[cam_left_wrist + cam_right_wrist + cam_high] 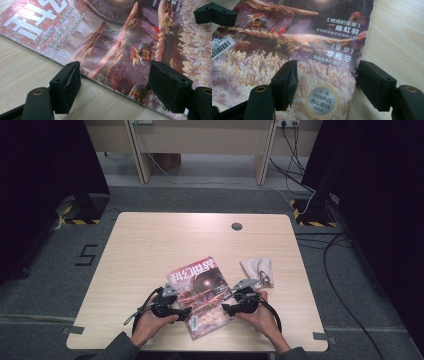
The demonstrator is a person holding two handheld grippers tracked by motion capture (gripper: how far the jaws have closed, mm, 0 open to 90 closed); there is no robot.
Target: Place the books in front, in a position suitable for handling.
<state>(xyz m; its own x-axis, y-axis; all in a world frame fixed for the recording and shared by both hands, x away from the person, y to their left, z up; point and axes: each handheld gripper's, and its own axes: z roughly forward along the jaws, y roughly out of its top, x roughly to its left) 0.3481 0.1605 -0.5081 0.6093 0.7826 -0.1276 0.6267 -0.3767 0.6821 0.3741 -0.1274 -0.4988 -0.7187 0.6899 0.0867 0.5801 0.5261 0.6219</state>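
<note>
A magazine (200,292) with a red and purple science-fiction cover lies flat near the table's front edge, turned a little. My left gripper (182,312) is at its left edge and my right gripper (227,309) at its right edge, each held in a hand. In the left gripper view the magazine (120,37) has its edge running between the open jaws of the left gripper (115,72): one jaw is over bare wood, the other over the cover. In the right gripper view the right gripper (327,68) stands open astride the edge of the magazine (299,40). Neither grips anything.
A crumpled beige cloth (257,269) lies on the table (150,245) just right of the magazine, behind the right hand. A round cable hole (237,226) sits near the far edge. Cables trail on the floor at the right.
</note>
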